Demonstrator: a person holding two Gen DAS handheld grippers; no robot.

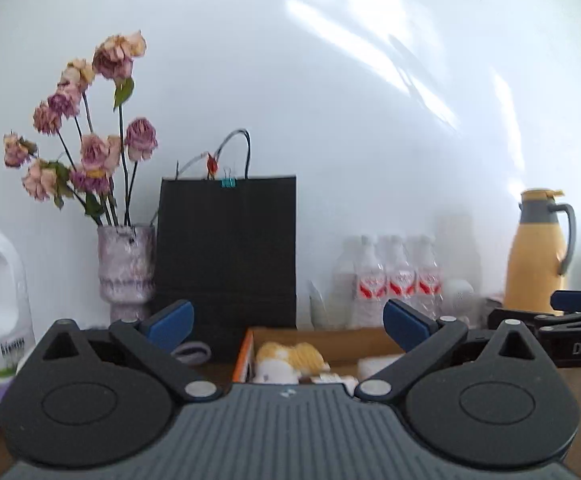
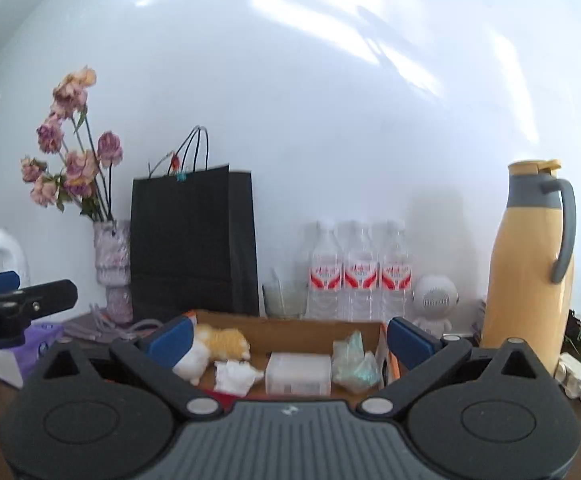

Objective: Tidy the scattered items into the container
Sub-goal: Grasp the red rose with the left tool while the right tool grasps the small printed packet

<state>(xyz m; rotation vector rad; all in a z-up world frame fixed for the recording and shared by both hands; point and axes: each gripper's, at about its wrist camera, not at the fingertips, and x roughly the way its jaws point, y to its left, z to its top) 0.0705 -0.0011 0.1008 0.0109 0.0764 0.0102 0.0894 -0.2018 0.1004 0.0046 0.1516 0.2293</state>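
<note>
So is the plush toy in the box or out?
In: the plush toy lies inside the box, by its left wall.

Brown cardboard box (image 2: 290, 330) holds a yellow-and-white plush toy (image 2: 210, 350), a clear plastic case (image 2: 298, 374) and pale green crumpled wrap (image 2: 356, 364). Black paper bag (image 2: 192, 240); yellow jug (image 2: 530, 268) with grey handle; red-labelled bottles (image 2: 360, 272); faded pink flowers (image 1: 86, 128).

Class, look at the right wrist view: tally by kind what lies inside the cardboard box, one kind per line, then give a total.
Inside the cardboard box:
plush toy: 1
crumpled white tissue: 1
clear plastic case: 1
crumpled teal wrapper: 1
Total: 4
Both the left gripper and the right gripper are open and hold nothing.
</note>
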